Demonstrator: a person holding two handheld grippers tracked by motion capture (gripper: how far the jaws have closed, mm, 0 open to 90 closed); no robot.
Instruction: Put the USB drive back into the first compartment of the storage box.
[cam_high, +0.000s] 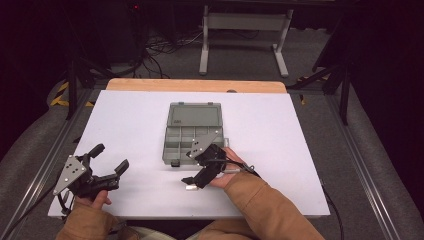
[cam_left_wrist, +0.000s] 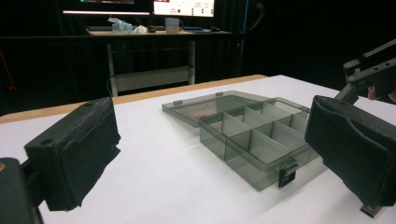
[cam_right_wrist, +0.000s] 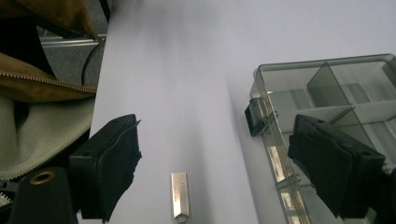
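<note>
A grey see-through compartment box (cam_high: 192, 135) lies open in the middle of the white table (cam_high: 280, 150), its lid flat behind it and its black latch (cam_high: 175, 163) at the front. A small silver metal piece (cam_high: 190, 188) lies on the table just in front of the box. My right gripper (cam_high: 192, 167) hovers over it, open. In the right gripper view the silver piece (cam_right_wrist: 179, 195) lies between the two pads (cam_right_wrist: 116, 158) without touching them, and the box (cam_right_wrist: 327, 93) is at the right. My left gripper (cam_high: 111, 157) rests at the front left, open and empty, facing the box (cam_left_wrist: 254, 135).
A wooden strip (cam_high: 195, 85) runs along the table's far edge. Beyond it a white metal stand (cam_high: 245, 30) and cables (cam_high: 160, 50) sit on the floor. Metal rails (cam_high: 360, 165) flank the table. A desk with monitors (cam_left_wrist: 182, 9) stands in the dark background.
</note>
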